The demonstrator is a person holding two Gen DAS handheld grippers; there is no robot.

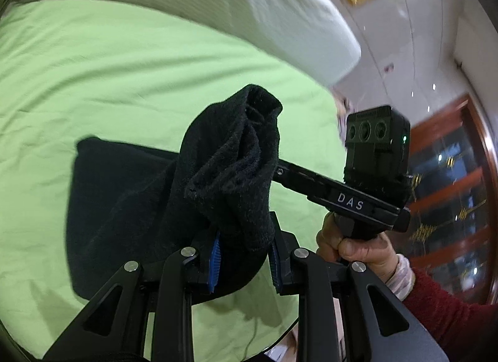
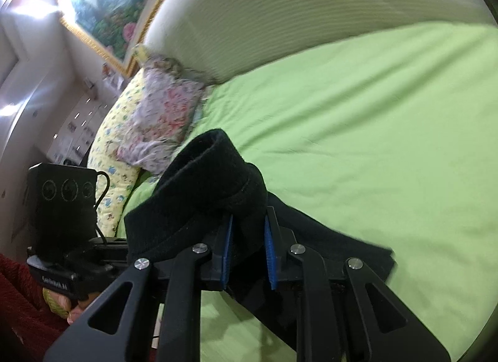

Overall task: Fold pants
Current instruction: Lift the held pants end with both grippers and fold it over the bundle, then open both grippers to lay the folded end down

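The black fleece pants (image 1: pixel 224 169) are bunched up above the green bed sheet (image 1: pixel 124 66). My left gripper (image 1: pixel 246 256) is shut on one thick fold of them, its blue pads pressing the cloth from both sides. The rest of the fabric spreads down and to the left. In the right wrist view my right gripper (image 2: pixel 249 247) is shut on another fold of the pants (image 2: pixel 211 181), whose rolled edge rises over the pads. The two grippers are close together. The camera block of the right gripper (image 1: pixel 376 141) shows beside the bunch, with its fingertips hidden in the cloth.
A pale padded headboard (image 2: pixel 280 4) borders the sheet (image 2: pixel 373 113). Flowered pillows (image 2: pixel 149 119) lie at the bed's left end below a gilt-framed painting (image 2: pixel 102 4). A hand (image 1: pixel 358 243) in a red sleeve holds the right gripper. A wooden glass-fronted cabinet (image 1: pixel 451 191) stands beyond.
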